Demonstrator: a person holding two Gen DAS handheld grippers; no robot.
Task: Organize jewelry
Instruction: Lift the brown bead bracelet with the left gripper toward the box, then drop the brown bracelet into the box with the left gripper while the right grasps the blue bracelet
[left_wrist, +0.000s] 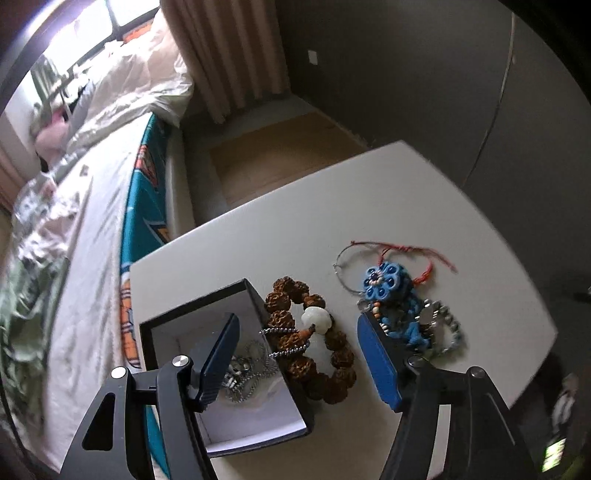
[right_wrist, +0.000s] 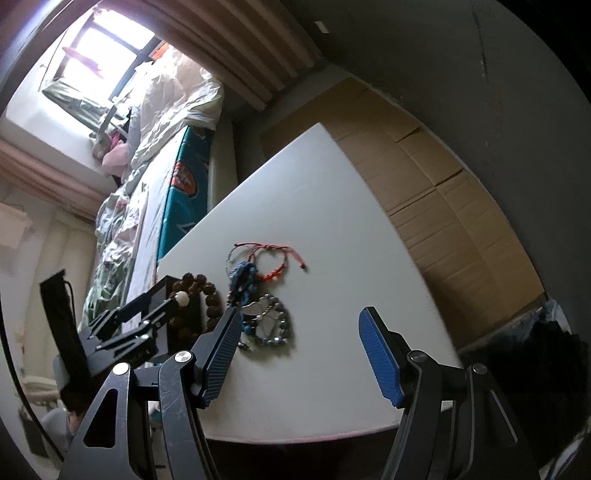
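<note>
A black jewelry box with a white lining stands open on the white table; a silver ball chain lies in it and drapes over its wall. A brown bead bracelet with a white stone lies beside the box. A blue flower ornament, a red cord bracelet and a grey bead bracelet lie to the right. My left gripper is open above the box and brown bracelet, empty. My right gripper is open and empty above the table, near the grey bead bracelet. The left gripper shows in the right wrist view.
A bed with rumpled bedding runs along the table's left side. Flattened cardboard lies on the floor beyond the table's right edge. Curtains and a dark wall stand behind.
</note>
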